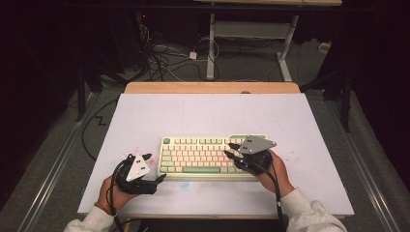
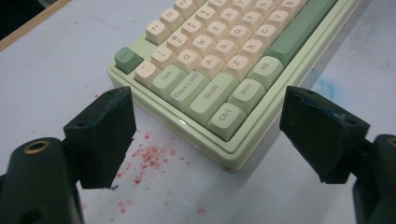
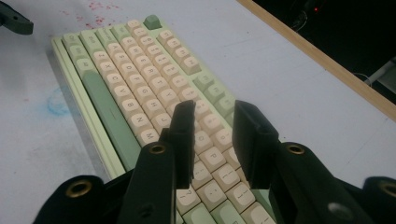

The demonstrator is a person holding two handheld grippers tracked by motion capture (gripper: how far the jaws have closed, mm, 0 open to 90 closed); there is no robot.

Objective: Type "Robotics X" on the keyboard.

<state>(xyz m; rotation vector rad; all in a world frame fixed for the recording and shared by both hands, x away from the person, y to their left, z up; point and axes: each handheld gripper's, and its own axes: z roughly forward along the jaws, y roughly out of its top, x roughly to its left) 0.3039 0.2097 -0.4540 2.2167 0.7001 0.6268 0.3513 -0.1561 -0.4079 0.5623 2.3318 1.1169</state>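
We see left gripper (image 1: 153, 167) lower left, jaws spread wide off keyboard (image 1: 203, 155) corner; right gripper (image 1: 231, 150) over right-hand keys, jaws narrowly parted, grasping nothing.

I log the white table top (image 1: 212, 116) as my landmark. It is lit brightly; everything around it falls into near darkness. Its far edge is a bare wooden strip (image 1: 212, 87), light brown. The surface carries red speckled stains (image 2: 149, 156) near its front left and a faint blue smudge (image 3: 58, 105) toward its front centre. Beyond the far edge I see grey carpeted floor (image 1: 241, 65) with a tangle of dark cables (image 1: 162, 58) and a white plug block (image 1: 193, 55). Behind that stands a white metal desk frame (image 1: 251, 38) with upright legs. Metal rails (image 1: 53, 169) run along the floor left and right of the table.
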